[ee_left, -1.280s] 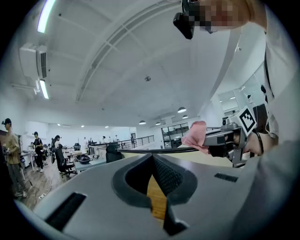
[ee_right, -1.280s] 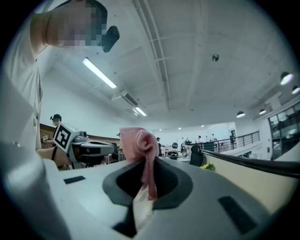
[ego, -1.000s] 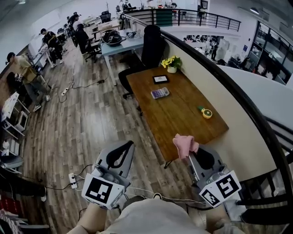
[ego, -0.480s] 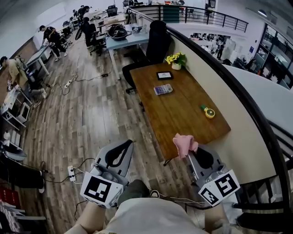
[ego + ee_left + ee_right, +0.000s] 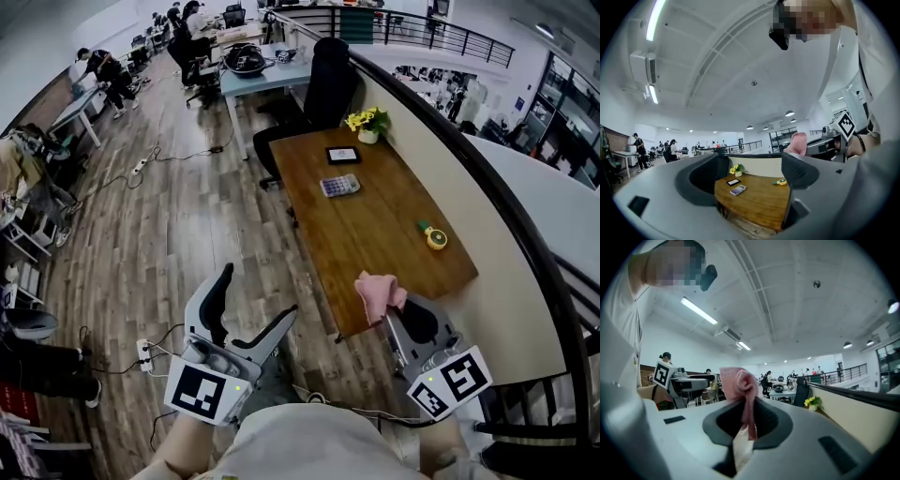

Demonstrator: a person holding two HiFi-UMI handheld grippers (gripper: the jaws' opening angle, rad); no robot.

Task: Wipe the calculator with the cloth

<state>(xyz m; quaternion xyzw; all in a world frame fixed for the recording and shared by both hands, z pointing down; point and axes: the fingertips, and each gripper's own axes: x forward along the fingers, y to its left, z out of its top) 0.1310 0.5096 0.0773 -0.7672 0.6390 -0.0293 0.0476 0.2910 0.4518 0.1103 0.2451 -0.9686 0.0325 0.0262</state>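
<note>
Head view looks steeply down over the table (image 5: 375, 225); 2 tool views face its flowers (image 5: 736, 169) level.

Wooden table (image 5: 380, 230), centre-right of the head view. On top: calculator (image 5: 339, 185) in the upper part, dark tablet (image 5: 343, 155) above it, potted yellow flowers (image 5: 367, 123) topmost, small yellow round object (image 5: 435, 238) at right edge.

Main change: the grey two-jaw left gripper (image 5: 261, 289) was pinched together in both earlier shots. Its jaws have just been opening, and now they stand wide apart in a V with nothing between them, only the wood-plank floor (image 5: 187, 234) behind. Other than that, the head view has swung a bit. The long brown wooden table (image 5: 375, 244) and the black office chair (image 5: 333, 80) at its far end now sit slightly further right in frame.
</note>
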